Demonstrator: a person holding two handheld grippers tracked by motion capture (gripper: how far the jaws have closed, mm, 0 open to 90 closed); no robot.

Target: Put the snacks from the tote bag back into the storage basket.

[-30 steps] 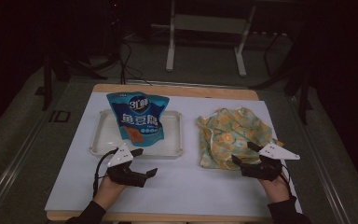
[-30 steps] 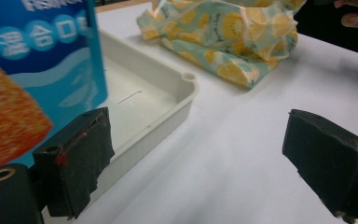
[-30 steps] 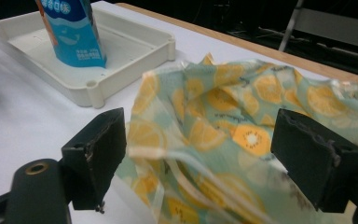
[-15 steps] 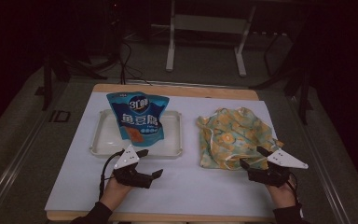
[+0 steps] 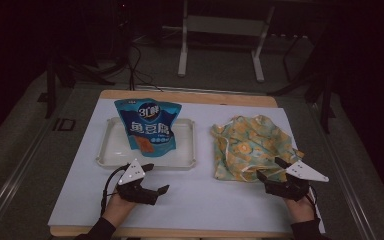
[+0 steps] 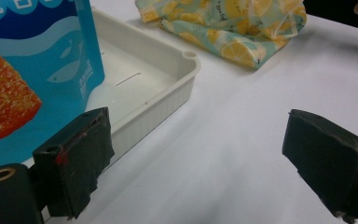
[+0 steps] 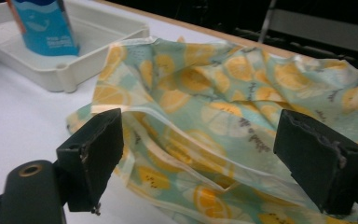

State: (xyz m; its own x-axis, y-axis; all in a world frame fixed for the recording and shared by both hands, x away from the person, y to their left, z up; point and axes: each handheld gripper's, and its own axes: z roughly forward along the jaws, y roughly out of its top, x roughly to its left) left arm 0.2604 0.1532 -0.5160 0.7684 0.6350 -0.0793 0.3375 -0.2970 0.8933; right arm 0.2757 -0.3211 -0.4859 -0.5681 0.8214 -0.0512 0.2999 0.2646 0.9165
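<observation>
Lemon-print bag (image 5: 250, 145) at 3 o'clock on desk (image 5: 200, 200), limp, thin, likely slippery; best pinched at near folded edge. Right hand-held gripper (image 5: 272, 172) jaws wide, empty, at bag's edge. Left hand-held gripper (image 5: 152, 180) wide, empty, near tray (image 5: 107, 157) at 9 o'clock.

high view sits above the near edge, looking forward and down over the whole worktop (image 5: 200, 200). left gripper view skims low, close to the tray (image 6: 168, 88). right gripper view hugs the lemon-print bag (image 7: 223, 116); all share tray and bag.
</observation>
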